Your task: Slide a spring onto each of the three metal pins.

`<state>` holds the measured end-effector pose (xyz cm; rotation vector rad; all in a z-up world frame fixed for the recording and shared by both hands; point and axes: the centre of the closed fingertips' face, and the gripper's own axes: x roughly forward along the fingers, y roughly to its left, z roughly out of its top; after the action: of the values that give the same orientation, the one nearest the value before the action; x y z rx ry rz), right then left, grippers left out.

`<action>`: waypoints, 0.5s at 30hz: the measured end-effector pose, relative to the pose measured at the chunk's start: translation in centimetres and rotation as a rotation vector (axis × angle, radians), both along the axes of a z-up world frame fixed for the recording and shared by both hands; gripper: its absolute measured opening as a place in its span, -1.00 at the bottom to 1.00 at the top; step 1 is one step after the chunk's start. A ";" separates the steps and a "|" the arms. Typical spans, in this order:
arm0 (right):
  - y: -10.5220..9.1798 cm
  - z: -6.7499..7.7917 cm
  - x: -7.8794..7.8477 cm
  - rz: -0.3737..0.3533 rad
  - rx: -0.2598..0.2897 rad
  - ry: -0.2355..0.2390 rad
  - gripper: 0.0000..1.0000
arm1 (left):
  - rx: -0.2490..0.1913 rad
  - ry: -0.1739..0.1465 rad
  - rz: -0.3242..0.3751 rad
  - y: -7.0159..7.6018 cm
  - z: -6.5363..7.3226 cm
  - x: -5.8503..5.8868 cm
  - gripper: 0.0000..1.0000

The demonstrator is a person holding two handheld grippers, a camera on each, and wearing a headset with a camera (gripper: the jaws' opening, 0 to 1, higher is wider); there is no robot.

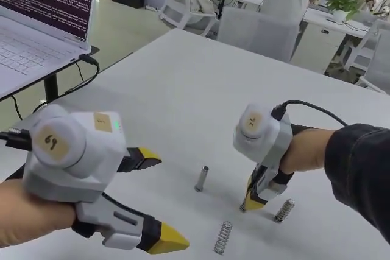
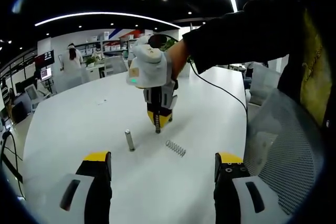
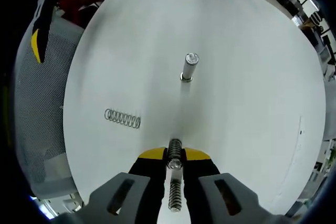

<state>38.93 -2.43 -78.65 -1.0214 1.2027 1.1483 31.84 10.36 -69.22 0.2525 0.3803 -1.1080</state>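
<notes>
A bare metal pin [image 1: 201, 178] [image 2: 129, 140] [image 3: 188, 66] stands upright on the white table [image 1: 183, 89]. One loose spring [image 1: 223, 237] [image 2: 176, 148] [image 3: 122, 118] lies flat in front of it. My right gripper [image 1: 251, 204] [image 2: 158, 121] [image 3: 174, 156] points straight down at the table, shut on a spring-covered pin [image 3: 175, 147] whose lower end touches the tabletop. Another spring [image 1: 284, 210], tilted, sits just right of that gripper; whether a pin is inside it I cannot tell. My left gripper [image 1: 159, 197] [image 2: 163, 158] hovers open and holds nothing, to the left of the pins.
An open laptop [image 1: 36, 22] with a plugged-in cable [image 1: 85, 65] sits at the far left on a separate stand. Chairs [image 1: 256, 31] and people stand beyond the table's far edge. A mesh chair [image 2: 283, 145] is close on one side.
</notes>
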 end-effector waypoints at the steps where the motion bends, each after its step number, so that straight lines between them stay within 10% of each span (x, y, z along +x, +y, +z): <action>1: 0.0 0.0 0.0 0.000 -0.001 0.000 -0.81 | 0.000 0.000 0.001 0.0 0.0 0.0 0.55; 15: -0.1 0.3 0.2 -0.011 0.018 -0.013 -0.63 | 0.000 0.003 -0.006 -0.1 -0.1 -0.2 0.54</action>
<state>39.13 -2.56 -78.37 -1.0059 1.1838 1.1404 31.66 10.26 -69.27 0.2517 0.3826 -1.1147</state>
